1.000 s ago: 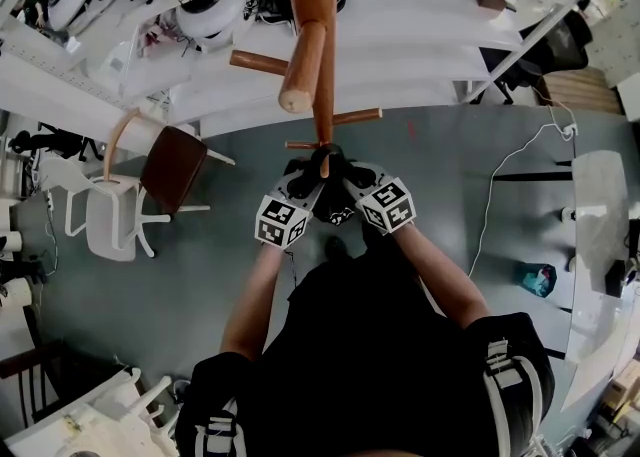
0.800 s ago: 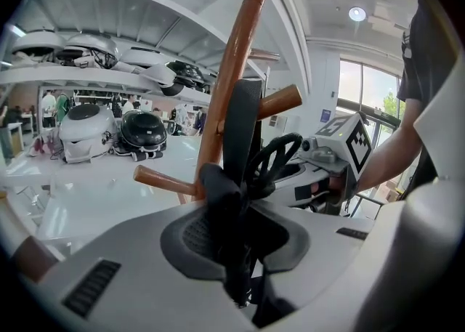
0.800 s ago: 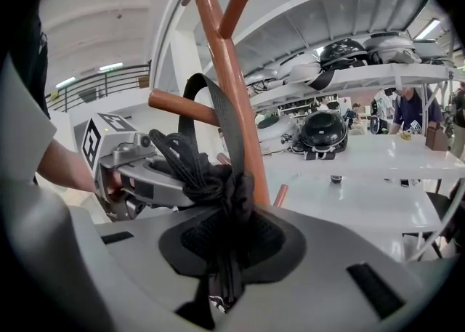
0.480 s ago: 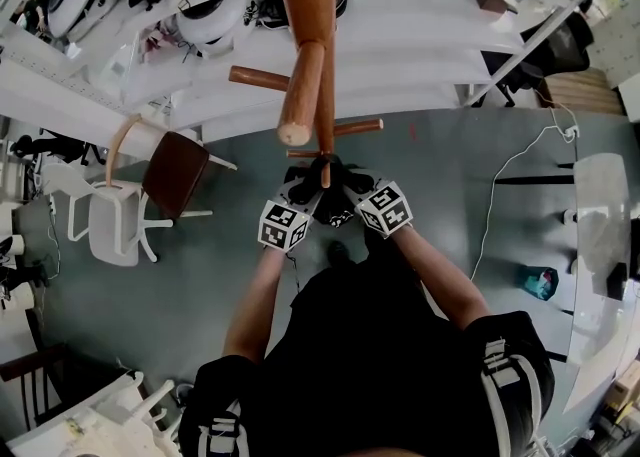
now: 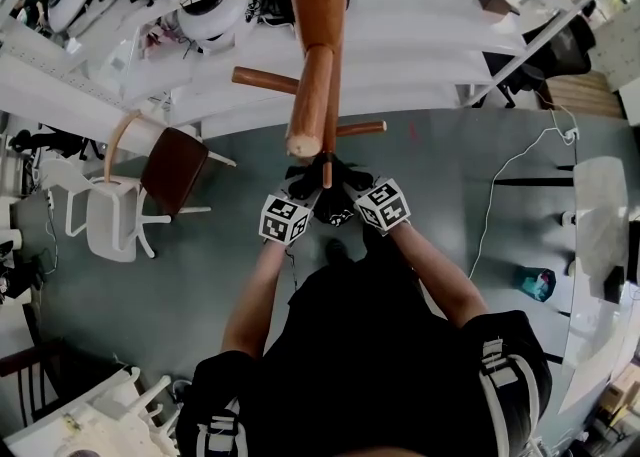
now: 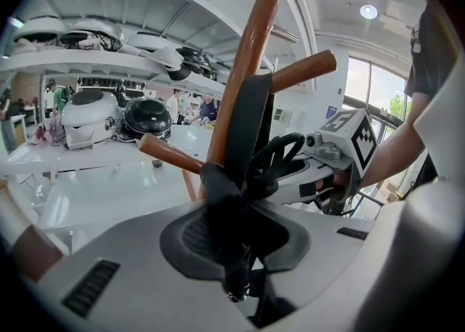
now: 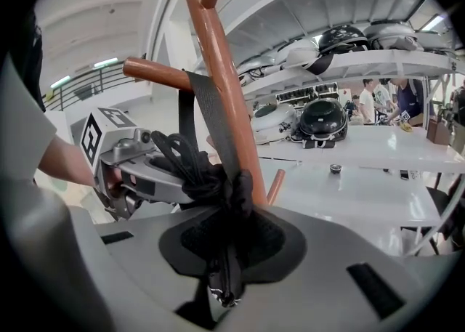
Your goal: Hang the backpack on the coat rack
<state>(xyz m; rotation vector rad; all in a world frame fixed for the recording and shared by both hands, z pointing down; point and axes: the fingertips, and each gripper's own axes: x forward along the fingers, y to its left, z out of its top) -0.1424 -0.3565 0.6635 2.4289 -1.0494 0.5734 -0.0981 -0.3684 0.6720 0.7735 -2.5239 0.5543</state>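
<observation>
My left tool [image 6: 234,247] and right tool [image 7: 224,250] were clamped on the backpack strap [image 6: 247,123], which ran up the coat rack [image 7: 218,83] to a peg [image 6: 304,71]. I judged that letting go before the strap seated over that peg could let it slide off.

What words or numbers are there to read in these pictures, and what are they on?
None can be read.
The left marker cube and right marker cube bear only black-and-white square patterns, no letters.
The helmets behind are too small to show any print.
</observation>
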